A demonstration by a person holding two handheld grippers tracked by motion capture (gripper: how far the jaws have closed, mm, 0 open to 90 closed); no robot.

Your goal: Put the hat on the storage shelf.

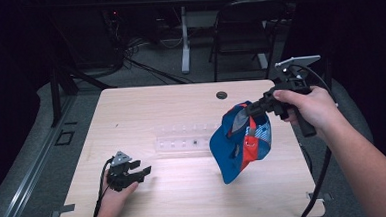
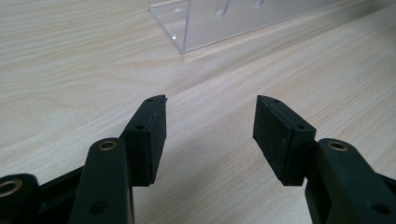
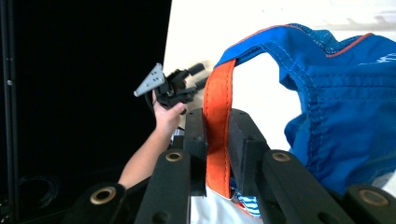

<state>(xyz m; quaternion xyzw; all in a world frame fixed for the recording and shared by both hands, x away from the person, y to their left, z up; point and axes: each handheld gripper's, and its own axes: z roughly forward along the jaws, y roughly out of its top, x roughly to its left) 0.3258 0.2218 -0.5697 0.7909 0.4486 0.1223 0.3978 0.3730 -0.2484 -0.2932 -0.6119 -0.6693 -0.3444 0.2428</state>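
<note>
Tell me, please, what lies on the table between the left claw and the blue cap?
In the high view, a clear plastic rack lies on the table between the left claw and the hanging blue cap, slightly farther back; nearer the person, the wood is bare.

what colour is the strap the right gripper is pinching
Orange strap of the blue cap; clearest in the right gripper view.

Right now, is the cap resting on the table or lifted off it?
Lifted off. The right gripper pinches the cap by its orange strap, so it hangs above the table.
</note>
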